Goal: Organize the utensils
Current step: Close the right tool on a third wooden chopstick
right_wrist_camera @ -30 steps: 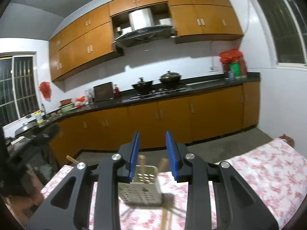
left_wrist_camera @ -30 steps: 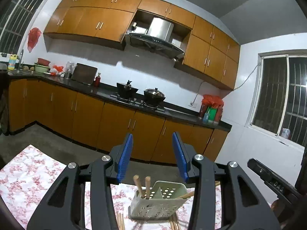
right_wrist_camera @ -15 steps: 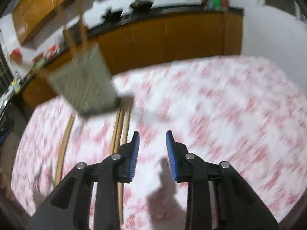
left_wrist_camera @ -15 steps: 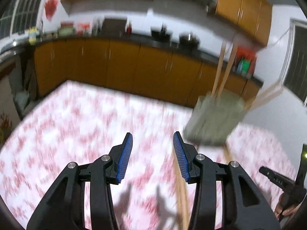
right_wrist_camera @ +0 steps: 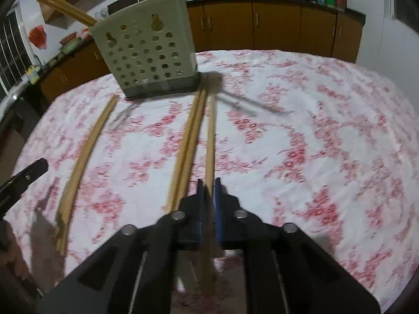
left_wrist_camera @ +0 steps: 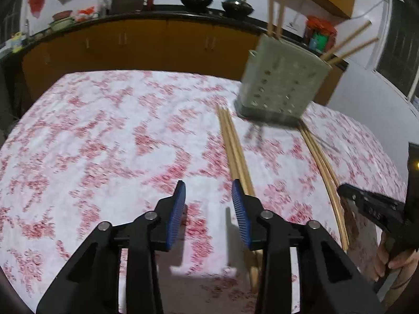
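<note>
The right gripper (right_wrist_camera: 208, 187) has its jaws pressed together on one chopstick (right_wrist_camera: 210, 141) that lies on the floral cloth (right_wrist_camera: 314, 136), its far tip reaching toward the foot of the perforated holder (right_wrist_camera: 149, 52). The grip sits near the chopstick's near end, so the long free length could swing or droop on lifting and knock the holder, which looks light and already carries several sticks leaning out of its top. A pair (right_wrist_camera: 189, 141) lies just beside the held stick; dragging instead of lifting straight up could roll them away or pinch one along. The stick is thin and smooth, so a twist in the jaws seems likely if it strikes the holder's rim. The left gripper (left_wrist_camera: 208, 189) hangs above the cloth with its jaws spread and nothing between them, its right finger over another bundle (left_wrist_camera: 235, 151); lowering carelessly could scatter these. More sticks (left_wrist_camera: 323, 164) lie further right, near the other tool. Motion blur suggests speed, which raises each risk.
</note>
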Demonstrator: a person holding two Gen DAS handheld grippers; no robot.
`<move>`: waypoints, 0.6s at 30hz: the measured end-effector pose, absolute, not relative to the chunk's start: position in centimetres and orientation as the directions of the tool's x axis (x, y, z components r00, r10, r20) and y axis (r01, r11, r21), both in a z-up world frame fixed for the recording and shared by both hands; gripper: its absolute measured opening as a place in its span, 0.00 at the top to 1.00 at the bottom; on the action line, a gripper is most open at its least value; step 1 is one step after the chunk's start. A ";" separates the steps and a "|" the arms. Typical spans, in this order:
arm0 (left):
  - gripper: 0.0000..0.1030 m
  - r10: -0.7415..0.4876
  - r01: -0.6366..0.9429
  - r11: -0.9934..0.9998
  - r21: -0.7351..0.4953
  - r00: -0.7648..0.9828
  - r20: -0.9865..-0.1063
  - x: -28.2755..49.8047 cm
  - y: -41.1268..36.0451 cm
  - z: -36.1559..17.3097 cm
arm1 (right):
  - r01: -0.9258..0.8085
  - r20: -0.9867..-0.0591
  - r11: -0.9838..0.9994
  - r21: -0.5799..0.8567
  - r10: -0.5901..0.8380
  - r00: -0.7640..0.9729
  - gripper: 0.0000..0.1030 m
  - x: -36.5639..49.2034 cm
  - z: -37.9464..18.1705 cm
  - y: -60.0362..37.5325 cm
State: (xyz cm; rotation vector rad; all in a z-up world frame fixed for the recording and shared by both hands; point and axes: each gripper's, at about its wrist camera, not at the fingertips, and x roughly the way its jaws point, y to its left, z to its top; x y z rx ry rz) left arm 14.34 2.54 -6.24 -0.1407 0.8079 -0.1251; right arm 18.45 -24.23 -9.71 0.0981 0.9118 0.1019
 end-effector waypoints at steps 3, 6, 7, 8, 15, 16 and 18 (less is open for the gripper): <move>0.74 -0.195 0.092 0.980 -0.179 0.663 -0.723 14.3 1.6 -6.8 | 0.007 -0.783 0.991 0.135 0.102 0.613 0.92 18.7 -9.6 -25.5; 0.79 -0.211 0.120 0.977 -0.175 0.644 -0.735 14.3 0.8 -7.2 | 0.027 -0.784 0.990 0.138 0.092 0.614 0.92 18.7 -9.6 -26.3; 0.79 -0.214 0.127 0.977 -0.172 0.638 -0.740 14.3 0.6 -7.4 | 0.028 -0.784 0.990 0.137 0.090 0.615 0.92 18.7 -9.7 -26.5; 0.79 -0.216 0.134 0.976 -0.169 0.633 -0.744 14.3 0.4 -7.5 | 0.029 -0.783 0.990 0.135 0.089 0.615 0.92 18.6 -9.7 -26.6; 0.82 -0.199 0.148 0.979 -0.137 0.601 -0.774 14.5 -0.4 -8.4 | 0.028 -0.782 0.991 0.129 0.084 0.617 0.92 18.6 -9.7 -26.9; 0.83 -0.190 0.145 0.981 -0.127 0.599 -0.778 14.5 -0.5 -8.5 | 0.029 -0.783 0.992 0.125 0.081 0.617 0.92 18.6 -9.7 -26.9; 0.83 -0.179 0.145 0.983 -0.114 0.599 -0.780 14.6 -0.7 -8.5 | 0.031 -0.783 0.992 0.120 0.076 0.617 0.92 18.6 -9.7 -27.0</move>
